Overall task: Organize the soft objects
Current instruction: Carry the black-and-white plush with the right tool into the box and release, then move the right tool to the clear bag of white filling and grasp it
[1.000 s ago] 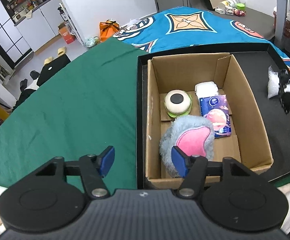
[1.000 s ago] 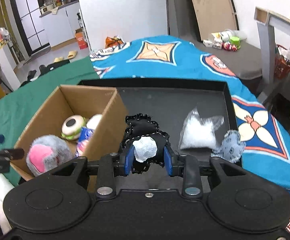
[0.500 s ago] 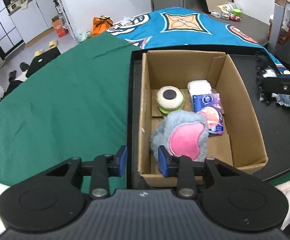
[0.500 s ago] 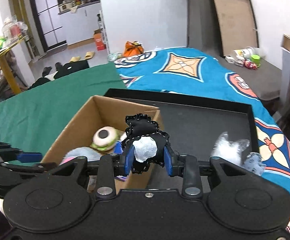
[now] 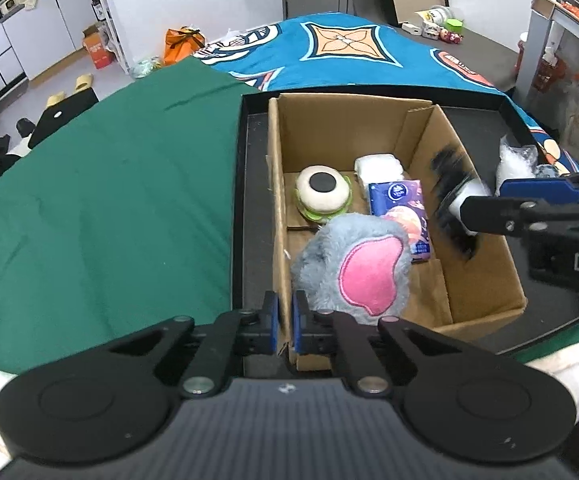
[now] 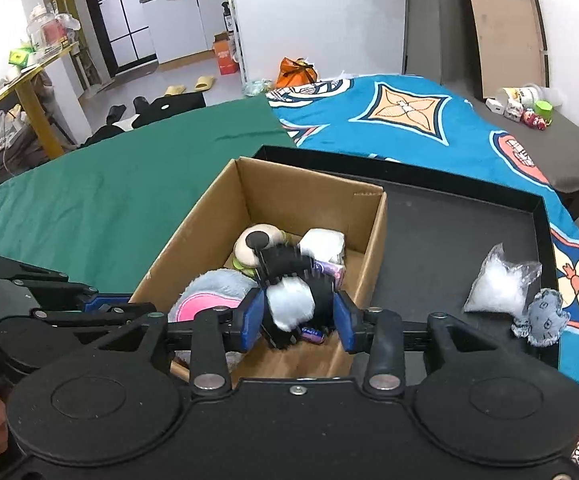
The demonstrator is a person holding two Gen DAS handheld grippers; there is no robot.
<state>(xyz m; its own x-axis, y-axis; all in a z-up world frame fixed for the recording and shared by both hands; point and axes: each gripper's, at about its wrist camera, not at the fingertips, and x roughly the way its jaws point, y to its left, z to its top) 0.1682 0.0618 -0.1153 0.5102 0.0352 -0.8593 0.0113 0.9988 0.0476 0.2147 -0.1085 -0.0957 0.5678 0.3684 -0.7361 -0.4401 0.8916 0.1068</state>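
Observation:
A cardboard box (image 5: 485, 264) (image 6: 273, 184) stands in a black tray (image 6: 469, 216). It holds a grey and pink plush (image 5: 357, 268) (image 6: 213, 292), a burger plush (image 5: 321, 192), a white pack (image 5: 377, 166) and a tissue pack (image 5: 399, 200). My left gripper (image 5: 284, 322) is shut on the box's near left wall. My right gripper (image 6: 296, 316) is over the box; its fingers have widened around a black and white plush (image 6: 291, 300) (image 5: 455, 196), which looks blurred between them.
A clear bag of white stuffing (image 6: 497, 288) and a small grey plush (image 6: 543, 318) lie at the tray's right edge. Green cloth (image 5: 101, 184) covers the left of the table, blue patterned cloth (image 6: 405, 120) the far side.
My left gripper has closed onto the box's left wall. My right gripper has carried the black and white plush left over the box and its fingers have spread apart.

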